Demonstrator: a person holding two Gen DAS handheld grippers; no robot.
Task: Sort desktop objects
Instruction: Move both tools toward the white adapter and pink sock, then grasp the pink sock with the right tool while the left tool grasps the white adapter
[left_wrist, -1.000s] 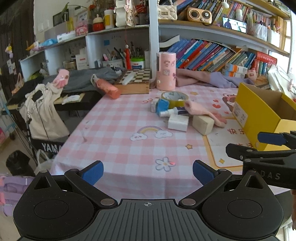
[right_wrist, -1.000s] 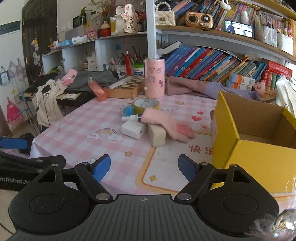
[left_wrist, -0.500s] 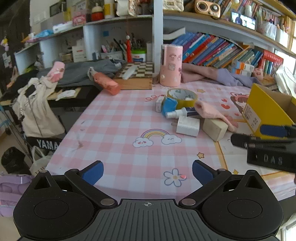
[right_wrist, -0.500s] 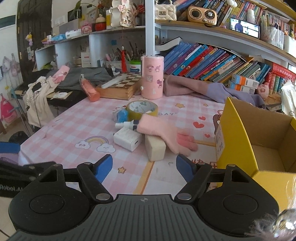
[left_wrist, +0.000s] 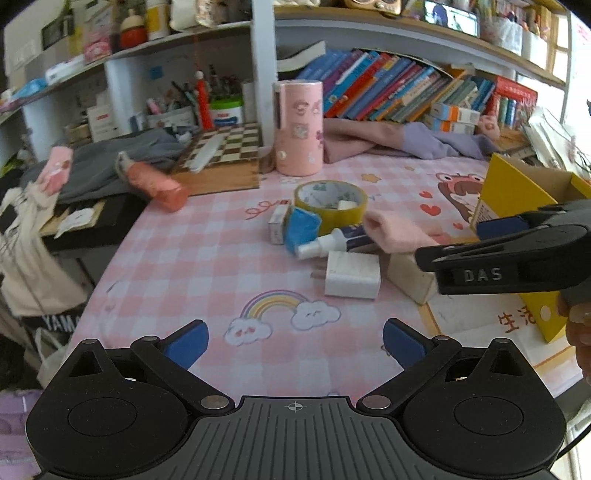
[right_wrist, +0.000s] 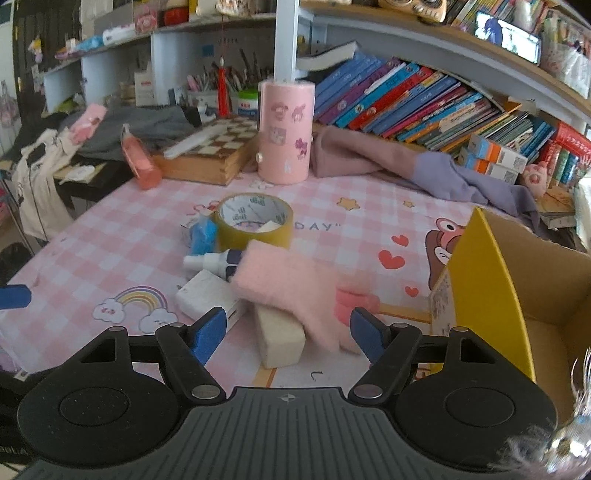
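— Where do the jaws stand?
— The right gripper (right_wrist: 288, 330) is spread wide with nothing gripped; its jaws have just been closing a little, and the beige block (right_wrist: 280, 341) lies on the counter (right_wrist: 110, 236) ahead, between the blue pads but untouched; the left gripper (left_wrist: 295, 341) is wide apart over the rainbow print, empty.
— And the things to sort?
— Bunched mid-counter: a tape roll (right_wrist: 255, 221), a blue packet (right_wrist: 203, 234) beside it, a small bottle (right_wrist: 212, 262), a white charger (right_wrist: 210, 299); a pink glove (right_wrist: 288, 288) drapes over the block; the yellow box (right_wrist: 517, 317) stands open to the right.
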